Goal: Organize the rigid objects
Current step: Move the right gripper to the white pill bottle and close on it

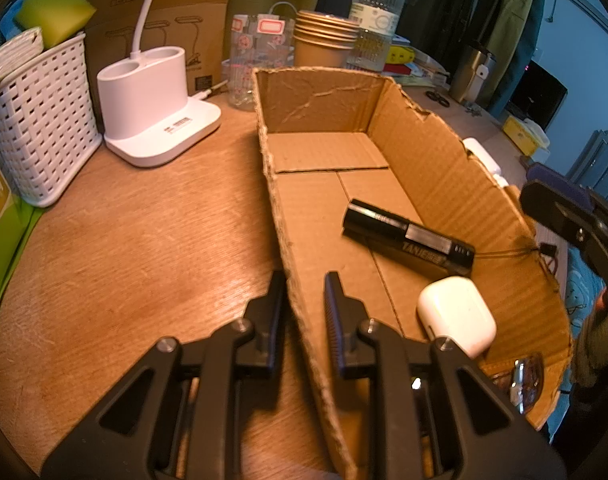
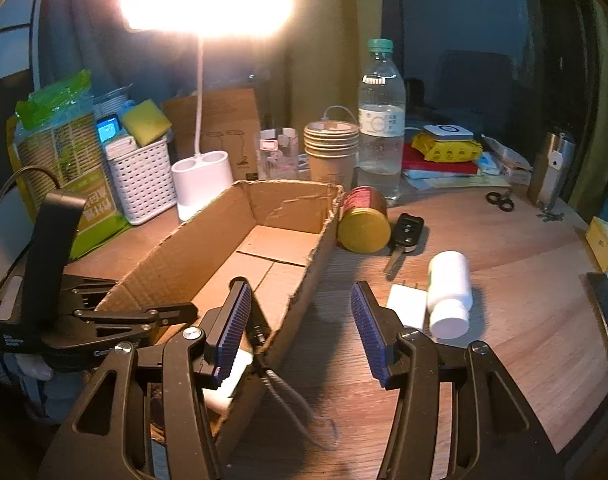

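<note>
In the left wrist view, the left gripper (image 1: 304, 300) is seen closed down on the near long wall of the cardboard box (image 1: 300, 248) — one pad outside, one inside, the wall pinched between them. The grip is judged to serve as an anchor, so that the light, torn box is not pushed about while things are dropped in. Inside, toward the near end, a black tube (image 1: 408, 238) lies slantwise on the floor of the box, and a white earbud case (image 1: 458, 316) rests just beside it, against the far wall. The far half of the box is bare. A white lamp base (image 1: 156, 112) and a white basket (image 1: 40, 128) are stood near the tabletop's back-left edge, clear of the work.

In the right wrist view, the right gripper (image 2: 300, 324) is held with its jaws partly open and nothing between them — it hangs above the box's right wall and the bare wood beside it. The things not yet sorted are laid on the tabletop to the right of the box: a white pill bottle (image 2: 450, 292) on its side, touching a white charger plug (image 2: 406, 306); further back a car key (image 2: 404, 236); and a gold-lidded jar (image 2: 362, 220) tipped over against the box's far corner. The bottle is nearest, so it is judged the likely next pick.
</note>
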